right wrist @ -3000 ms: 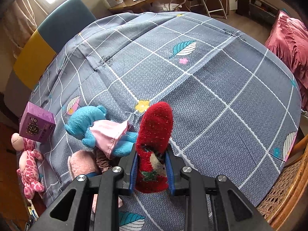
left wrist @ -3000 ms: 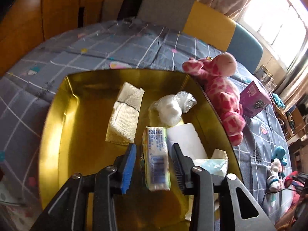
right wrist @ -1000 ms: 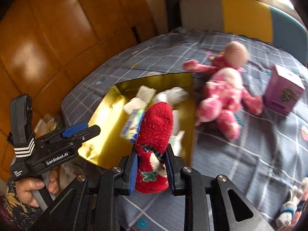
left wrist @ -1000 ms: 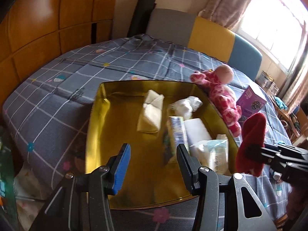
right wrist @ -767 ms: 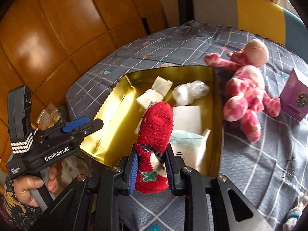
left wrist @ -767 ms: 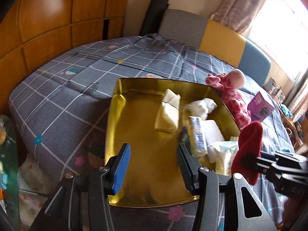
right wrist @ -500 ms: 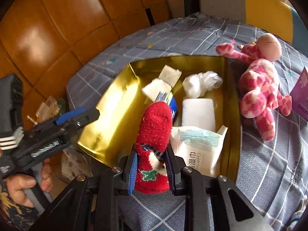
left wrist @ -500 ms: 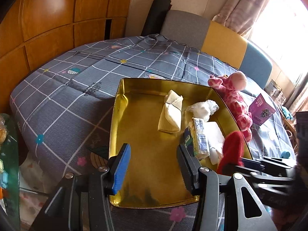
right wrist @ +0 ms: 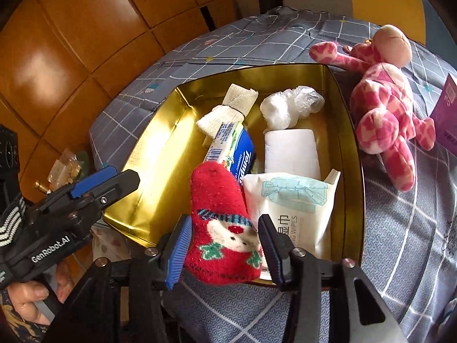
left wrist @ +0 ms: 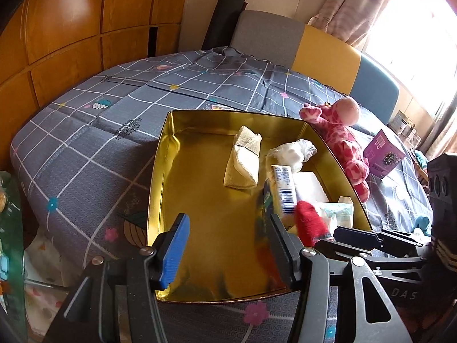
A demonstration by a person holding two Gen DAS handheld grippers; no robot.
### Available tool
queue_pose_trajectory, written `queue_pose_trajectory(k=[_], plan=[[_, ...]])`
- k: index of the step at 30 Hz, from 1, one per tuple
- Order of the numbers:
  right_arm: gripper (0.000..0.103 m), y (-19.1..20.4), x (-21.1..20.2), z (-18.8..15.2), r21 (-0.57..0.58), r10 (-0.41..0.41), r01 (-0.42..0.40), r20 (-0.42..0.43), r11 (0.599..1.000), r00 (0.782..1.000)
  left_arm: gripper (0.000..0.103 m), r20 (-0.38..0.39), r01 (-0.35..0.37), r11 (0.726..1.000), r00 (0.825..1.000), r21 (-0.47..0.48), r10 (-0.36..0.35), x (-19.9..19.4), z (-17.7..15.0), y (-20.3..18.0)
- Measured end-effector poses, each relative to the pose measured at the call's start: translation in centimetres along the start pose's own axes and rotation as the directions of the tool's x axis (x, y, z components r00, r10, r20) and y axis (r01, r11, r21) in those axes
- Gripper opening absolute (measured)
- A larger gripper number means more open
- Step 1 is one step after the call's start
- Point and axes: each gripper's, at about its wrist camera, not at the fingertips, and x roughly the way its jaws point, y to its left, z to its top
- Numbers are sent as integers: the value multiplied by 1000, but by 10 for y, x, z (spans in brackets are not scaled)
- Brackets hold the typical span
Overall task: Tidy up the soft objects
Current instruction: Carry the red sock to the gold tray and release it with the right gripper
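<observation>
A red snowman sock stands tilted between the pads of my right gripper, over the near rim of the gold tray. The jaws are opening and the sock has puffed out between them. In the left wrist view the sock's toe pokes out of the right gripper at the tray's near right corner. My left gripper hovers over the tray's bare near-left part, its jaws opening with nothing between them. Inside lie a tissue pack, a wipes pack, a beige cloth and a white bundle.
A pink plush giraffe lies against the tray's right wall, with a purple box beyond it on the grey checked bedspread. Wooden panels stand behind. A person's hand grips the left tool. A glass side table sits far left.
My right gripper brought the sock from the bedspread over to the tray, sank a little, and its jaws spread. My left gripper left the tissue pack, drew back, and now stands slightly wider.
</observation>
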Motion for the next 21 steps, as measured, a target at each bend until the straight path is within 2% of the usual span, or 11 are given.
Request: queue_pose_trajectory(k=[7, 21], plan=[[50, 0, -16, -3, 16, -4, 3, 50, 1000, 999, 57, 16, -3, 1000, 1000, 15, 3, -5, 0, -5], [50, -12, -53, -19, 32, -110, 106, 142, 994, 984, 57, 54, 0, 997, 999, 76, -4, -22, 0, -24]])
